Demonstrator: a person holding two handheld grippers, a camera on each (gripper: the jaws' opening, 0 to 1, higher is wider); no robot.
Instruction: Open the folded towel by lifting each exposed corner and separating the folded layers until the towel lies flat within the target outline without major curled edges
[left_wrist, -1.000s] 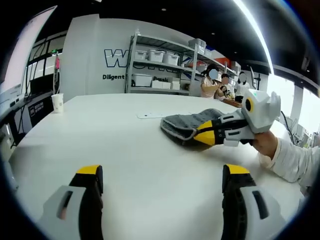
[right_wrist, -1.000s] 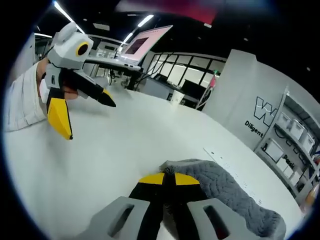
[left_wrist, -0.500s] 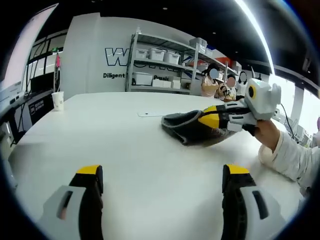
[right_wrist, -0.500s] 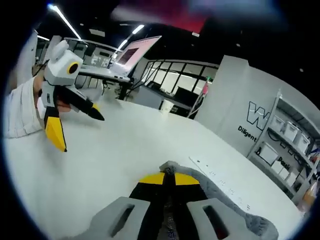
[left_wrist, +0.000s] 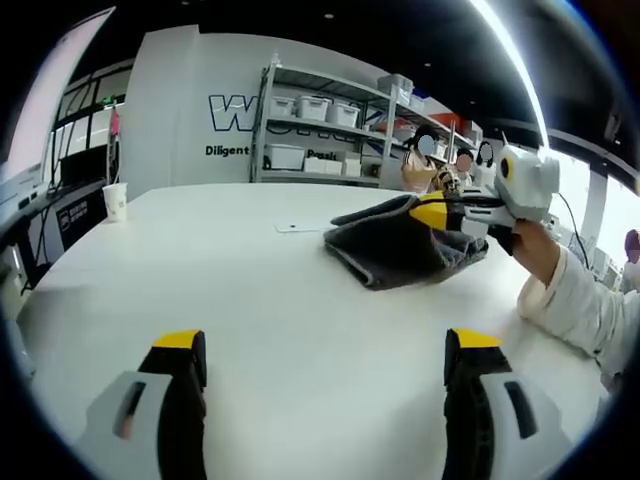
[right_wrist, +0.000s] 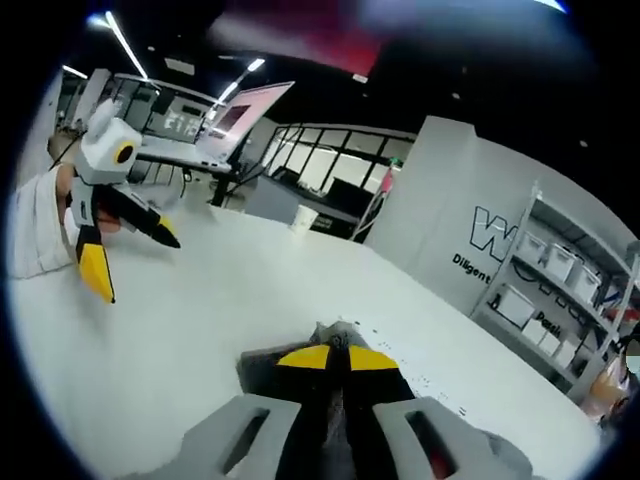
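Right hand-held gripper pinching towel corner, raised off table

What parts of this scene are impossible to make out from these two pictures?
- Right gripper view: most of the towel is hidden behind the right gripper.
- Left gripper view: the towel's far side is hidden behind its lifted flap.
- Left gripper view: the paper cup is too small to see inside.

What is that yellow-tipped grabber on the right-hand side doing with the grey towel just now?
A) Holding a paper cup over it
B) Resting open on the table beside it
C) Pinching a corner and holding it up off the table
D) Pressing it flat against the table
C: the right gripper has its jaws shut on a corner of the grey towel, which is raised above the white table.
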